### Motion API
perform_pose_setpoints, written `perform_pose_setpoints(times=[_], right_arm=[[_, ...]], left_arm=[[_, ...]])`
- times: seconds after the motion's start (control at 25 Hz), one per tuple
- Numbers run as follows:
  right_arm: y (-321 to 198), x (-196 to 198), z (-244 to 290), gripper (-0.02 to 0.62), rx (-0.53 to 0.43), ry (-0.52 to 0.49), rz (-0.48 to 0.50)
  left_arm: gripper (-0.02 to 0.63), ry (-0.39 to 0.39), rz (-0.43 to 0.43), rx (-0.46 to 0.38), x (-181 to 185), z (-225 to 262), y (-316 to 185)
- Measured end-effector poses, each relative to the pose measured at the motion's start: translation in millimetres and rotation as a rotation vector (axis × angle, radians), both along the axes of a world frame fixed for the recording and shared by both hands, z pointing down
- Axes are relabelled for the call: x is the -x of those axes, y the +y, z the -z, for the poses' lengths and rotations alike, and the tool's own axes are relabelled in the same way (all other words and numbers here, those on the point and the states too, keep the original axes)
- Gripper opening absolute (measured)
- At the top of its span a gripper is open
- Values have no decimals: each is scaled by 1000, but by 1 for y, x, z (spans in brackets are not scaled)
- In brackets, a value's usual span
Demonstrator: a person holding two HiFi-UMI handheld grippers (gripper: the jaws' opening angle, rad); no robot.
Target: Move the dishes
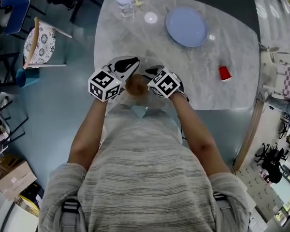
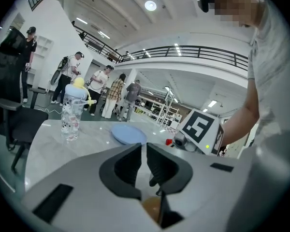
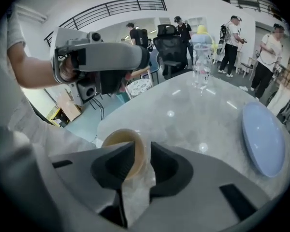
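Observation:
A tan cup (image 1: 136,86) hangs at the near edge of the grey marble table (image 1: 232,42), between my two grippers. In the right gripper view its rim (image 3: 121,139) sits between the jaws, and my right gripper (image 3: 146,151) is shut on the cup's wall. My left gripper (image 2: 144,151) points over the table with its jaws nearly touching and nothing between them; a bit of the tan cup (image 2: 152,208) shows below them. A light blue plate (image 1: 186,26) lies at the far side of the table.
A clear water bottle with a yellow top (image 1: 126,1) stands at the table's far edge. A small red cup (image 1: 224,73) sits to the right. A patterned chair (image 1: 38,45) is left of the table. People stand in the background (image 2: 111,93).

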State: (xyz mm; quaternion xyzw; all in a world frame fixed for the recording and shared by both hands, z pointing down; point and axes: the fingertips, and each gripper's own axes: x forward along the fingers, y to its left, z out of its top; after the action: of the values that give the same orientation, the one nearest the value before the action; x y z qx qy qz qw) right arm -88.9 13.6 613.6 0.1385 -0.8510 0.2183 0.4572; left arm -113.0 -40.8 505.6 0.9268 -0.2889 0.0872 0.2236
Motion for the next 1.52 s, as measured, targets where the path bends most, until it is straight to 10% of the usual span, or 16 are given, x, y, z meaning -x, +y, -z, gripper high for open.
perform_pose_setpoints(times=[0.92, 1.52], right_arm=[[10, 7, -48, 56, 143, 182, 128], [-20, -19, -38, 23, 194, 125, -18]], left_arm=[[40, -5, -16, 26, 9, -12, -10], [40, -18, -52, 30, -17, -6, -13]])
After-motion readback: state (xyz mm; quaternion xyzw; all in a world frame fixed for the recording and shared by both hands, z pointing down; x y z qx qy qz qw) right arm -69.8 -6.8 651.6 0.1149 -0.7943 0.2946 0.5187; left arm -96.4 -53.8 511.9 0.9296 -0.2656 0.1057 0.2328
